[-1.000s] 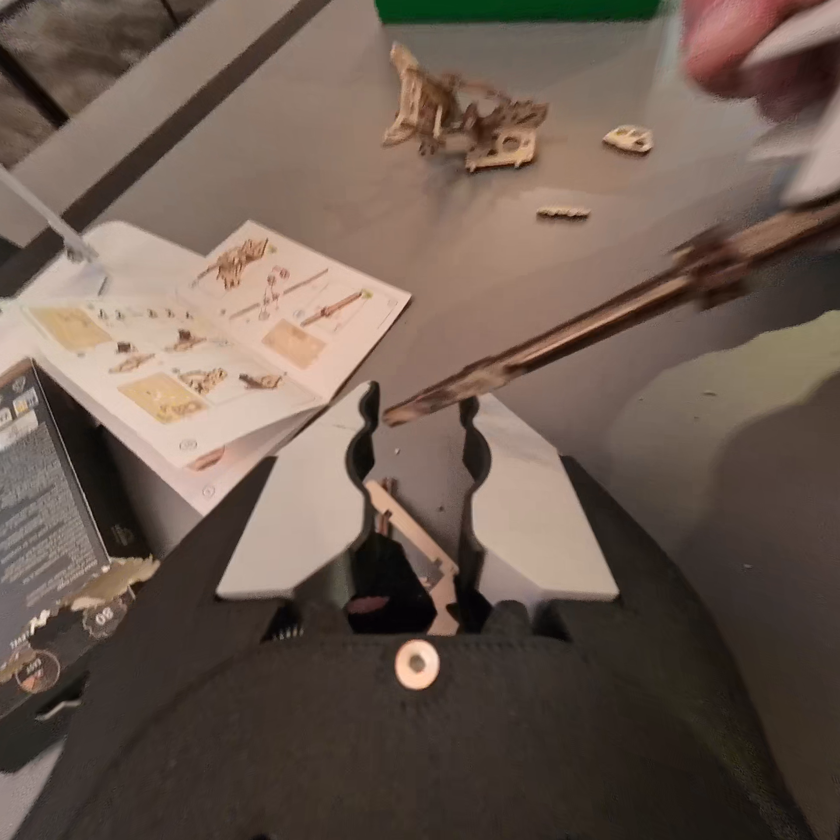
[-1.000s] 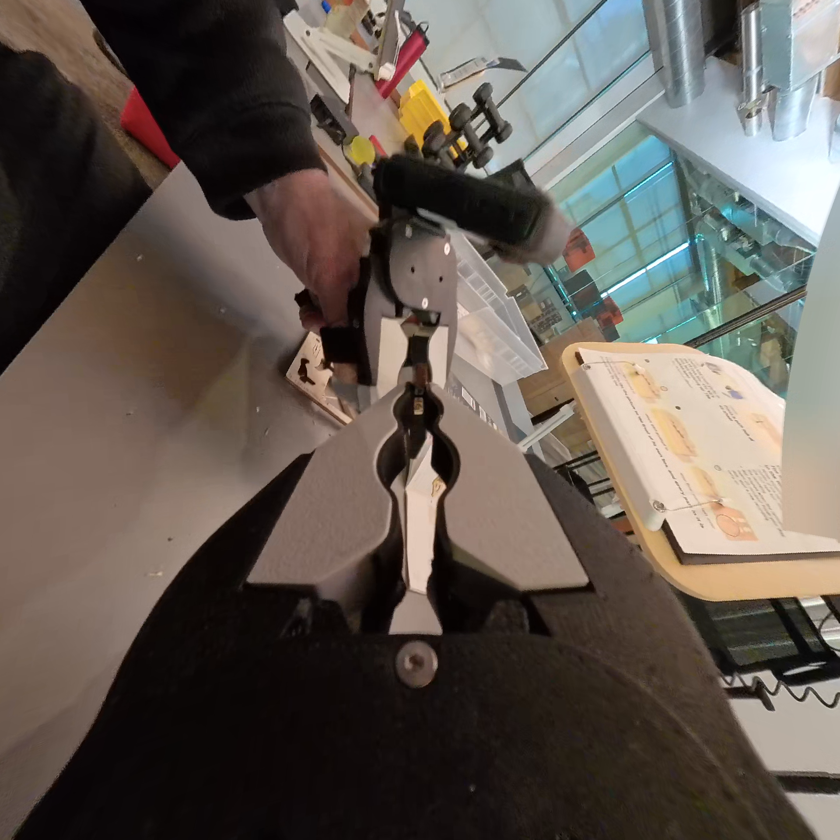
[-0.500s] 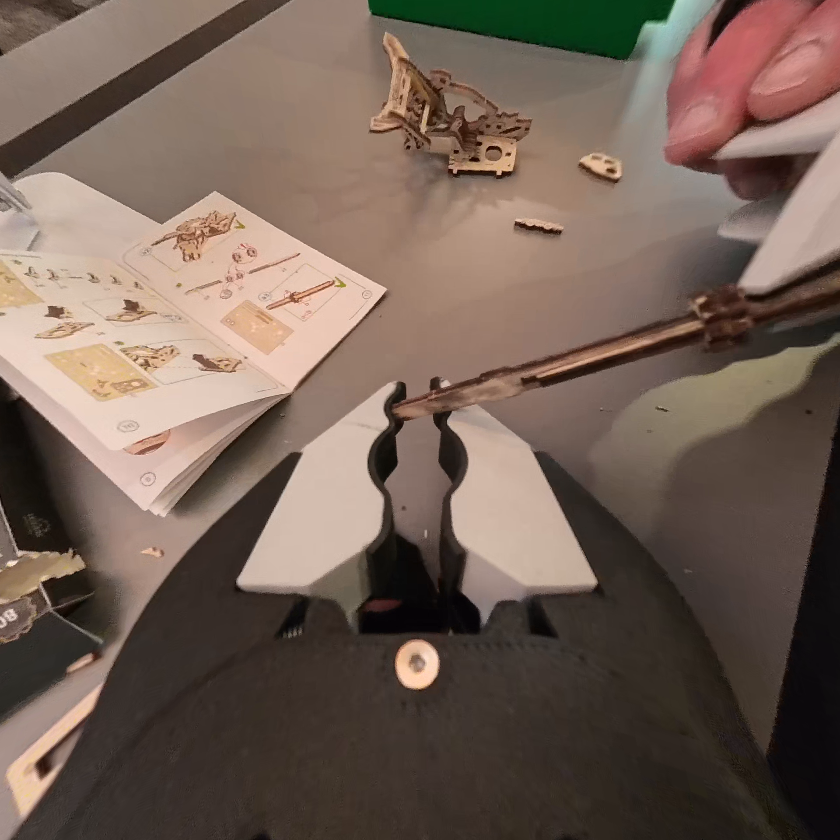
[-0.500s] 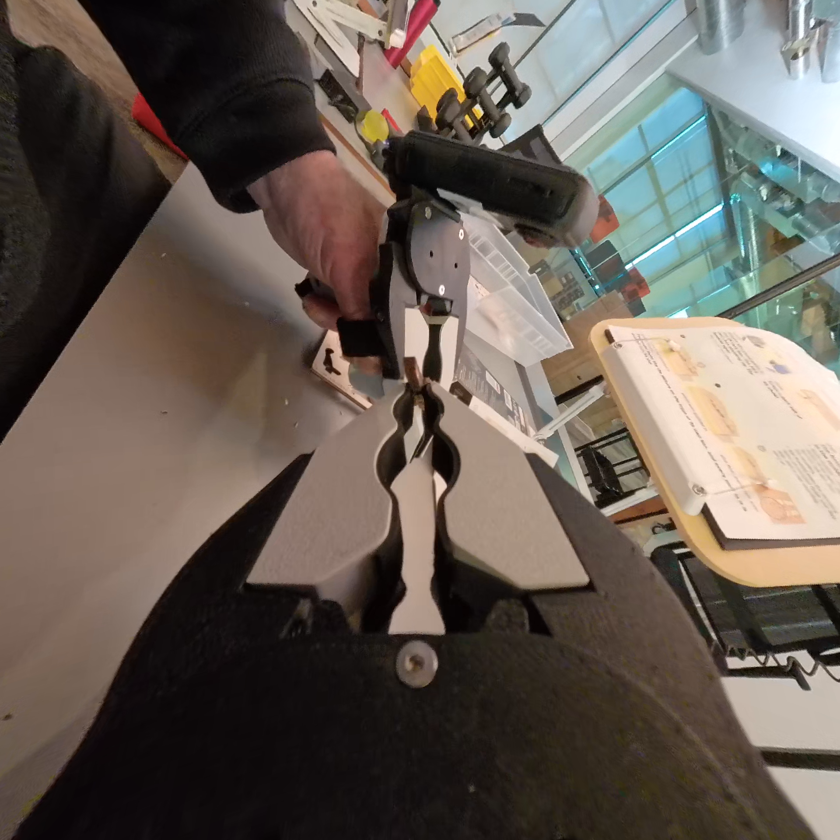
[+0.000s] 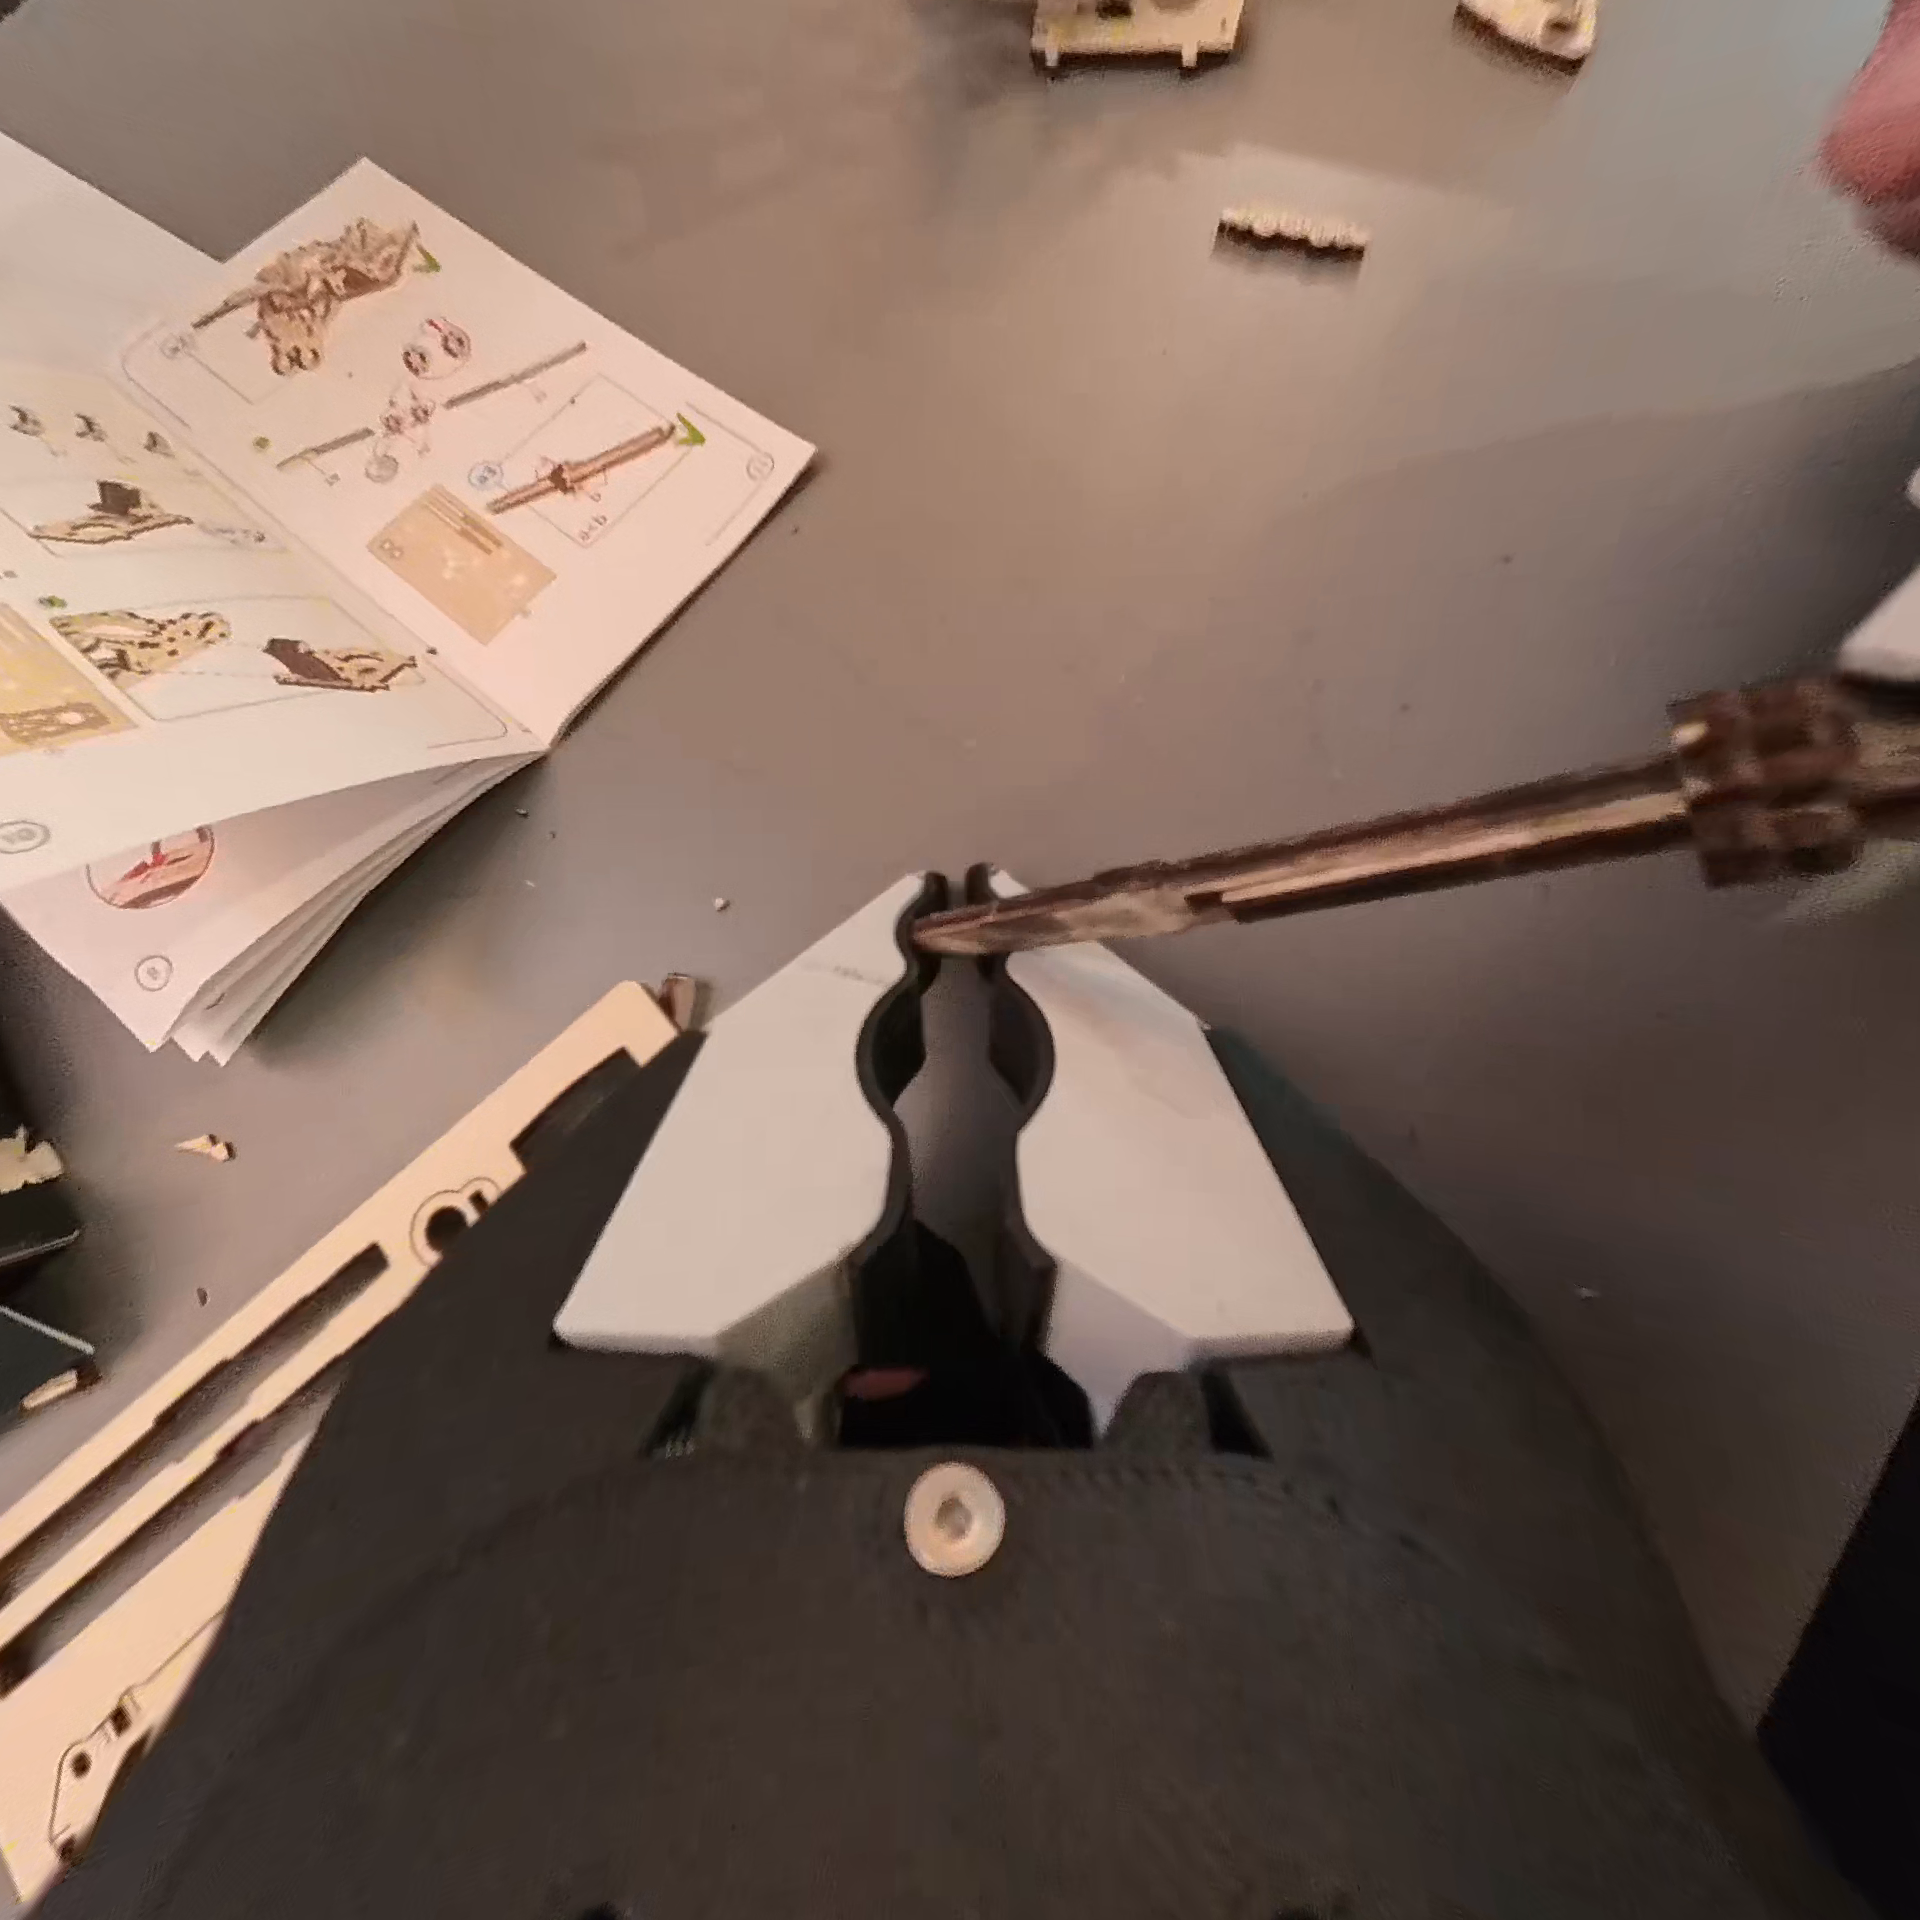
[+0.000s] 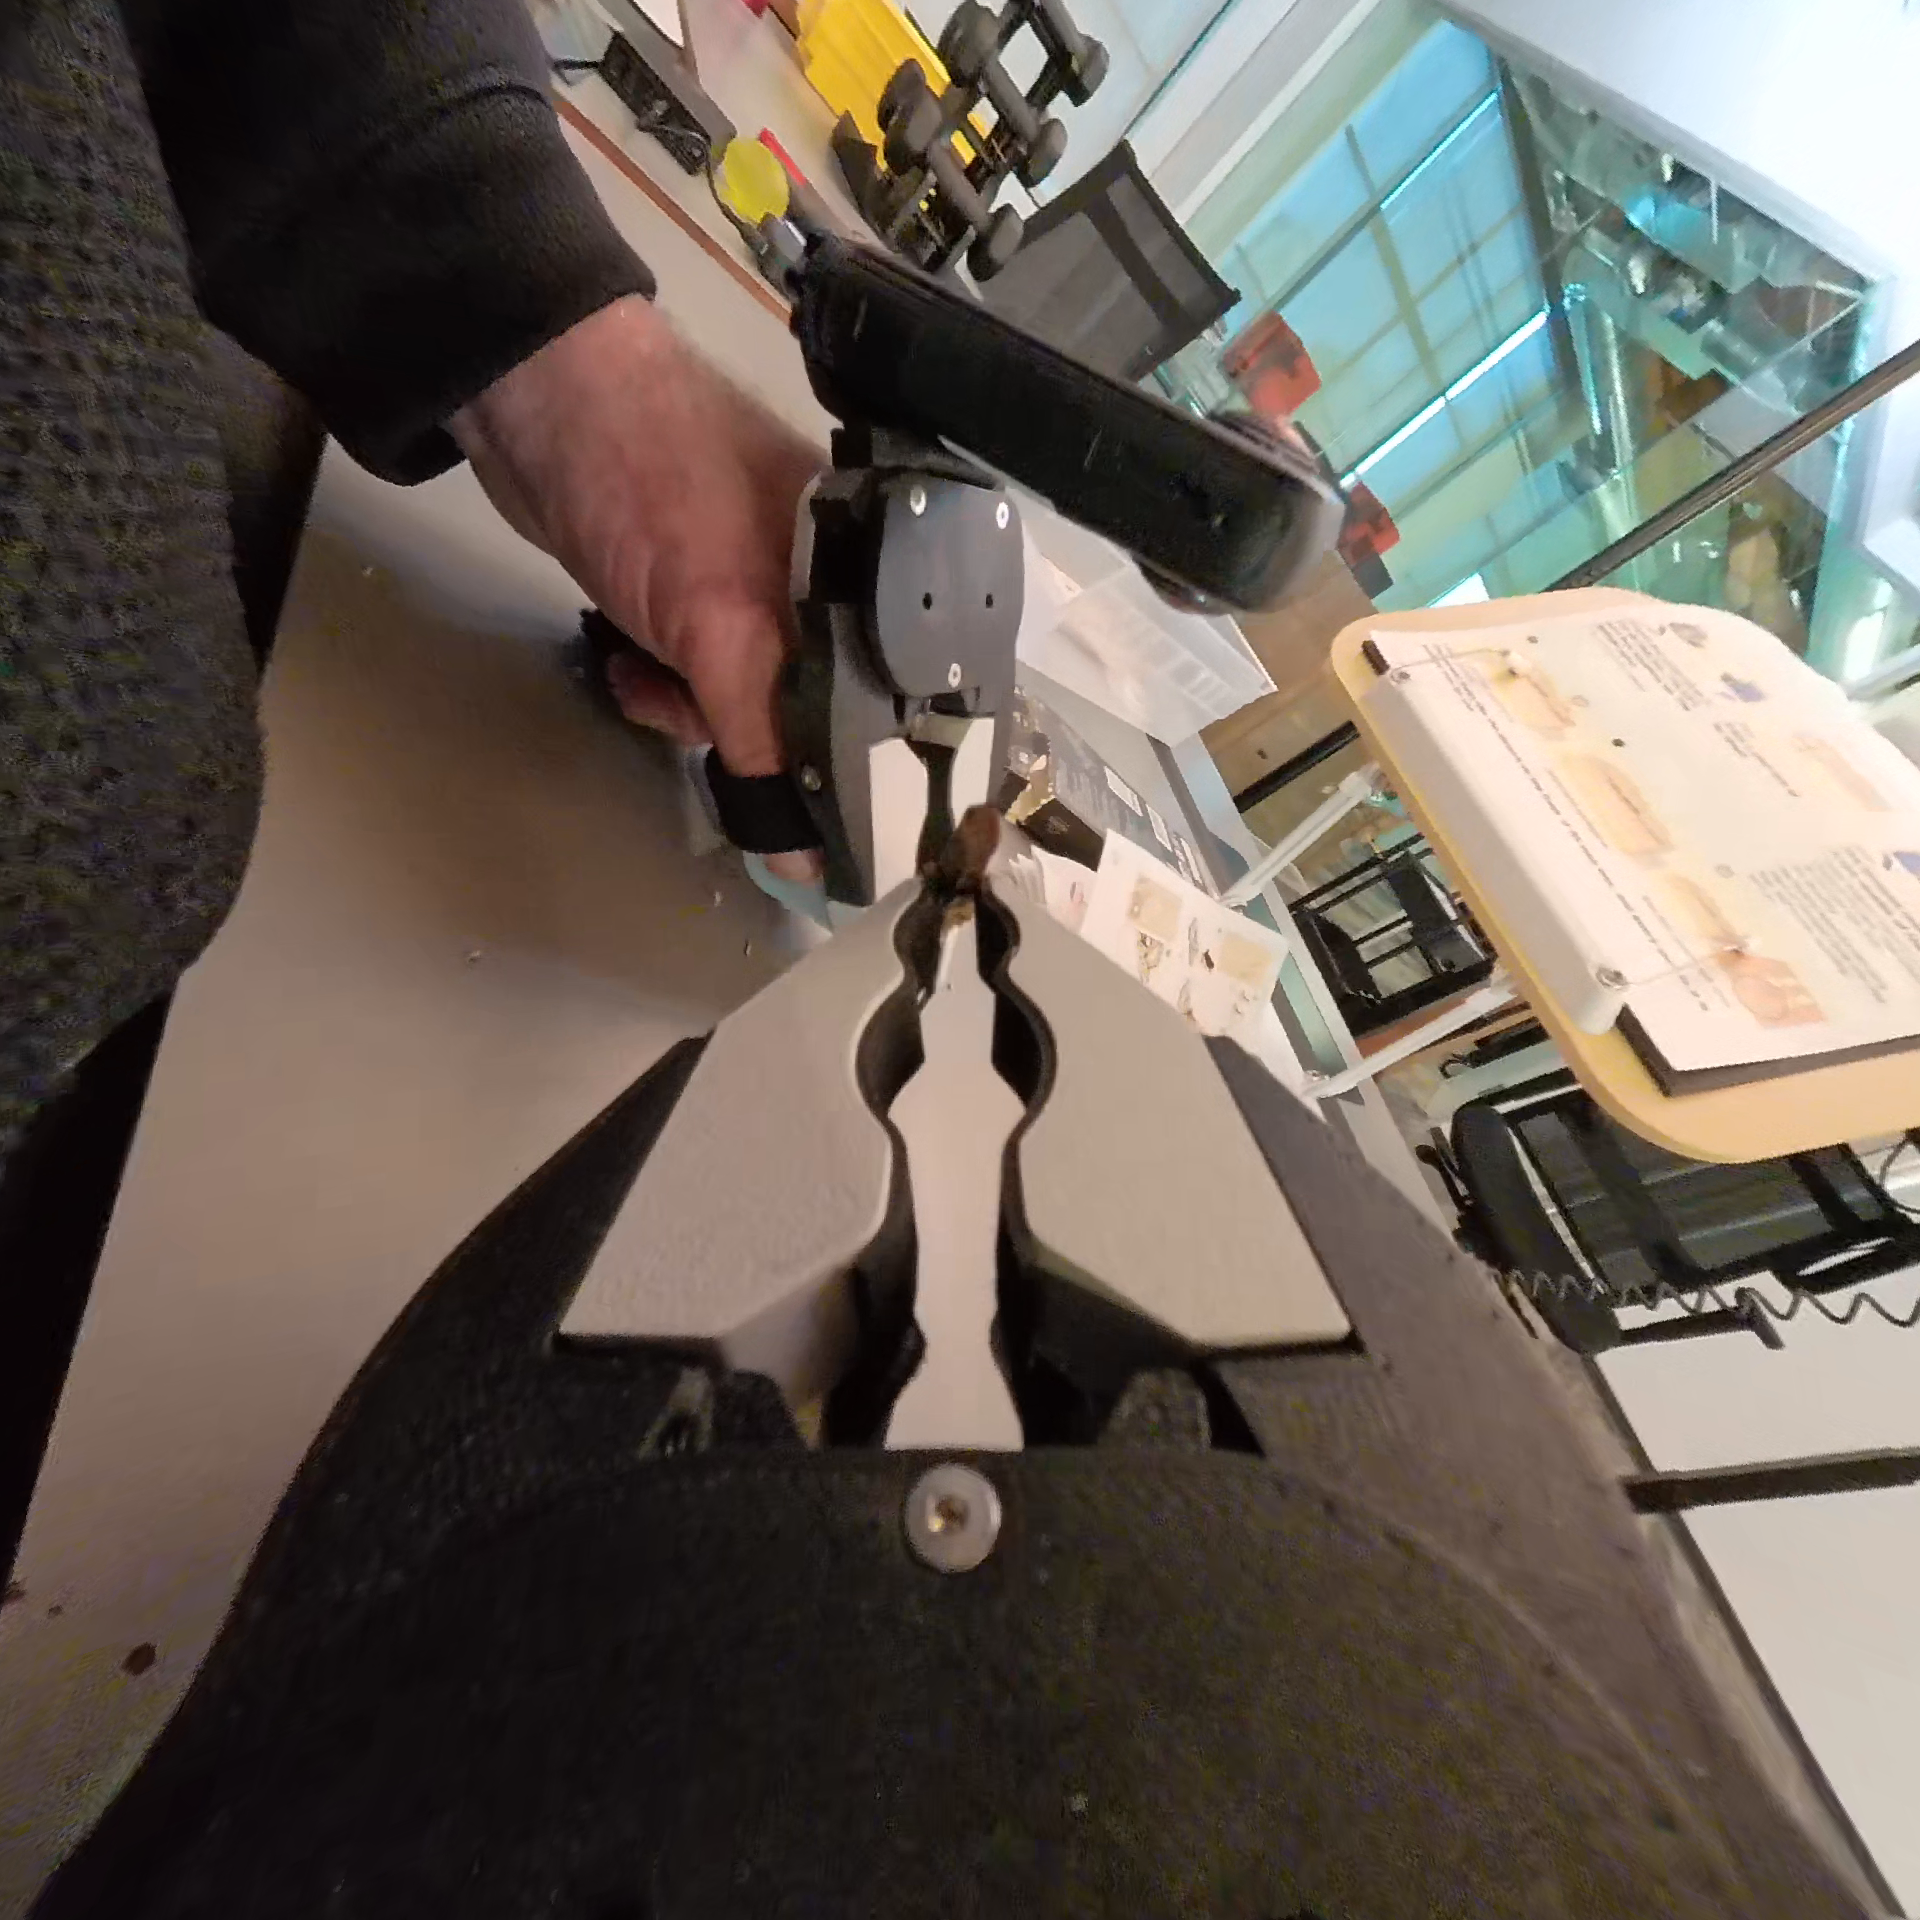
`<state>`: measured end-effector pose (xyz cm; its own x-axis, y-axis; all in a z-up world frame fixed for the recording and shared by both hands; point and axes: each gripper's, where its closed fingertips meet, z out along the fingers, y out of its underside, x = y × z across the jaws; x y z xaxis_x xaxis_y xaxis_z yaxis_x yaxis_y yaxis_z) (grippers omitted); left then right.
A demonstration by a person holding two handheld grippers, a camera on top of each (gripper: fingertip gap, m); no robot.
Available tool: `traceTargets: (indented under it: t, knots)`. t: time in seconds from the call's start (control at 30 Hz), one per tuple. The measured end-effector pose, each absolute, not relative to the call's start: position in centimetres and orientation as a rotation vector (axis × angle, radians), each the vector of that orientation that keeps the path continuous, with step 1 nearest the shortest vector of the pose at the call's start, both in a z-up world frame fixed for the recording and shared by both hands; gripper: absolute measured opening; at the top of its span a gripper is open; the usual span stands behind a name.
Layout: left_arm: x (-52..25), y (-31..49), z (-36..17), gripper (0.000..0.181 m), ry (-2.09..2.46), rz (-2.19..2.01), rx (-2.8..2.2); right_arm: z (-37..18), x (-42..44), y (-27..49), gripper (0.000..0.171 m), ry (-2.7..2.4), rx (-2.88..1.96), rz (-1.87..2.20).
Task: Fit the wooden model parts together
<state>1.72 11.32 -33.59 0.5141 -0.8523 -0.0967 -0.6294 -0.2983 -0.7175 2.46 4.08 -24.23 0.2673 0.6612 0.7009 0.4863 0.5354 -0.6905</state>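
A long dark wooden rod with a toothed wooden cluster on it comes in from the right. My left gripper is shut on the rod's pointed tip, just above the grey table. My right gripper is shut on the rod's other end, seen end-on, and holds it level. The left gripper also shows in the right wrist view, held by a hand. A partly built wooden model stands at the far edge of the left wrist view.
An open instruction booklet lies at the left. A pale punched-out wooden sheet lies beside my left gripper. Small loose wooden pieces lie farther back. A dark box sits at the left edge. A board holding a manual stands off the table.
My left gripper has narrowed from open to shut around the rod's tip and moved forward and lower. The right gripper has kept hold of the rod and brought its tip between the left fingers.
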Motion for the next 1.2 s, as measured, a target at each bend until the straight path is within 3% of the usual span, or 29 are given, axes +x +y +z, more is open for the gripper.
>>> traceTargets:
  t: [0.83, 1.03, 1.2]
  knots:
    - [2.6, 12.1, -33.7, 0.0, 1.413, -0.147, -1.974, -23.5, 1.8, 2.8, 0.024, -1.519, -0.931, 0.107]
    - [2.9, 12.6, -33.7, 0.0, 1.419, -0.148, -1.97, -26.6, 1.9, 2.0, 0.014, -1.717, -0.966, 0.167]
    - [1.2, 12.6, -33.0, 0.0, 1.324, -0.225, -2.029, -28.3, 3.9, 2.3, 0.023, -1.725, -1.238, 0.366]
